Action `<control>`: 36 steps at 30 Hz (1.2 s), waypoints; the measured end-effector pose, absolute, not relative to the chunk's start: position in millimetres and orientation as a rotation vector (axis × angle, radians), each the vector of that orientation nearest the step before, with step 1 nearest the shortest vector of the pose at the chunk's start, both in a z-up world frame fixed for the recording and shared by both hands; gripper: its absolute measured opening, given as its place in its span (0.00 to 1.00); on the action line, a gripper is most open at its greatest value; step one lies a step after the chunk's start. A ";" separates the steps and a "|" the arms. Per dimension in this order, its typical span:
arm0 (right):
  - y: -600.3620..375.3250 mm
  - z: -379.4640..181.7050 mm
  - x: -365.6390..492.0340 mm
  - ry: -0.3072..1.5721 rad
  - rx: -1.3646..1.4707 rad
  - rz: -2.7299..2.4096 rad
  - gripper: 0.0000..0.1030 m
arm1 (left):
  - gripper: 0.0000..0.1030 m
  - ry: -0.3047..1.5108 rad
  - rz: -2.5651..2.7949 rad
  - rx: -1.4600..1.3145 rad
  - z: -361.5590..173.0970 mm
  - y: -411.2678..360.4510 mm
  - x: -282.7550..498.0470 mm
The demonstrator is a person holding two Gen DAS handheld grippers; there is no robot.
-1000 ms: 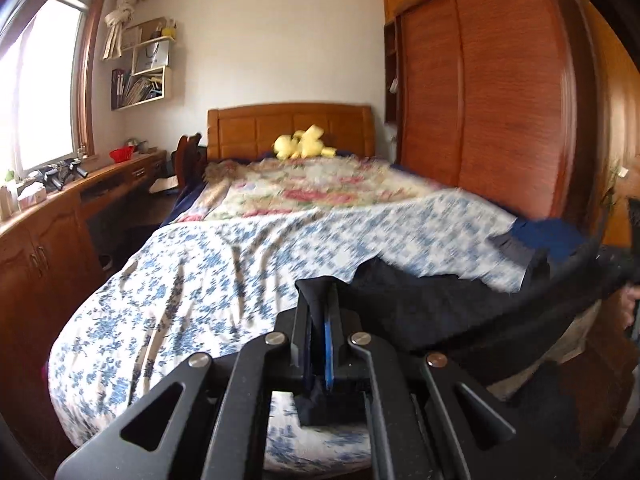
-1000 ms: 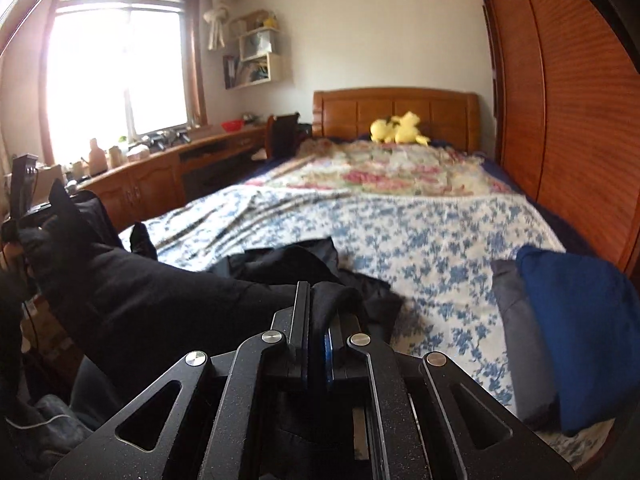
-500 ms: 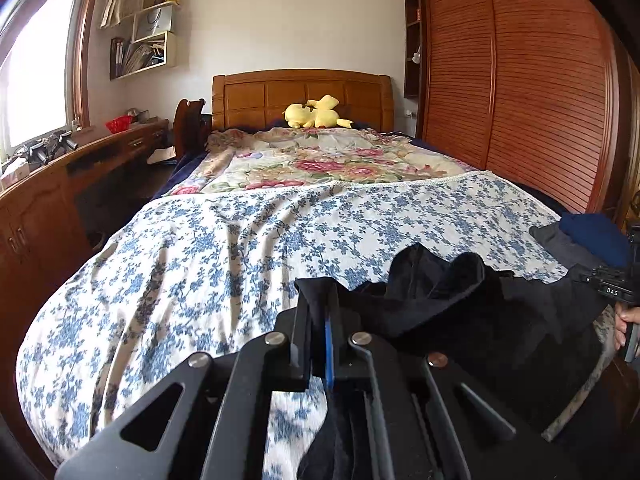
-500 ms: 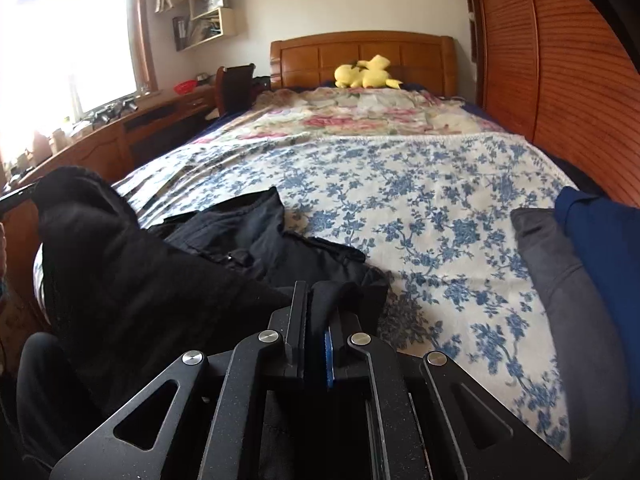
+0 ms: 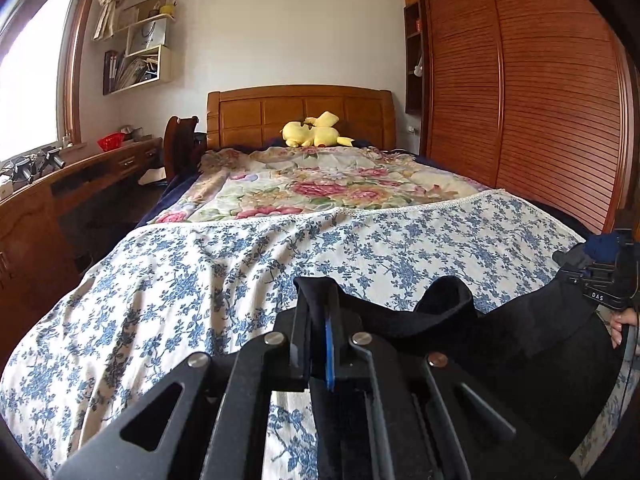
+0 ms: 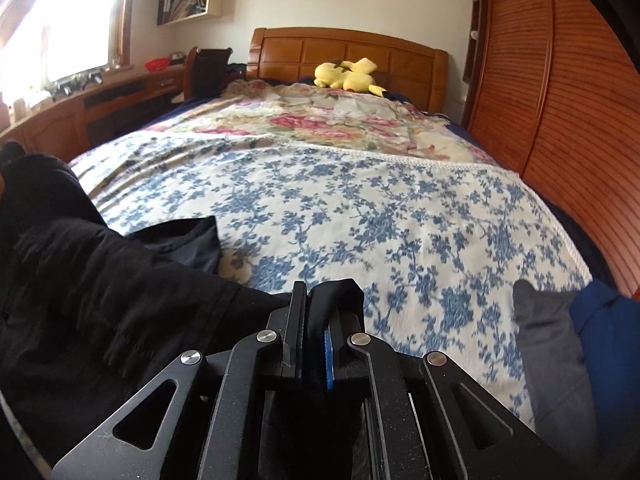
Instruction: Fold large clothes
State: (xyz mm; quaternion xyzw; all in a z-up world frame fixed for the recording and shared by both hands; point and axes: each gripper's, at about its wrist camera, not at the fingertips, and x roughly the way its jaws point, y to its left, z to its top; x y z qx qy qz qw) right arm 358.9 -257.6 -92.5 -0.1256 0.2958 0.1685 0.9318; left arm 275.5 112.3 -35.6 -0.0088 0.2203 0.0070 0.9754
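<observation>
Since a second ago both tongs have come forward and lower over the bed, so the blue-flowered sheet [image 5: 240, 280] now fills the foreground in both views and the black garment has been carried further onto it

The left tongs [image 5: 320, 308] are clamped on an edge of the one black garment [image 5: 500, 344]; the cloth runs from their tips off to the right, humps up once in a loop, and reaches the right tongs [image 6: 326, 304], which are likewise pinched tight on a fold of it. In the left wrist view the second tool shows at the far right edge with a hand's fingertips [image 5: 624, 324] on its handle. In the right wrist view the garment spreads to the left of the tongs, with one corner lying flat on the sheet just ahead

Right of the right tongs lie two folded items side by side, one grey [image 6: 552, 344], one dark blue [image 6: 608, 328], touching each other at the bed's edge

Beyond the sheet's lace hem lies one rose-patterned quilt [image 5: 320, 184]. Further on, one yellow plush toy [image 5: 316, 132] rests against the wooden headboard [image 5: 300, 108]. Left of the bed stand a long wooden table [image 5: 80, 176] under the window, with one red bowl [image 5: 110, 142] on it, and one chair [image 5: 180, 144]; on the right runs a slatted wardrobe [image 5: 540, 100]
</observation>
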 end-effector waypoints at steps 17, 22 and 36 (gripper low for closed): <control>-234.8 -115.4 375.0 0.730 -0.275 0.292 0.31 | 0.04 0.511 -0.078 -0.101 -58.5 130.2 292.6; -227.9 -102.6 363.1 0.713 -0.312 0.221 0.56 | 0.05 0.520 -0.087 -0.094 -59.5 129.5 289.2; -154.0 -77.5 323.2 0.678 -0.347 0.424 0.61 | 0.27 0.497 -0.115 -0.044 -48.4 130.8 266.4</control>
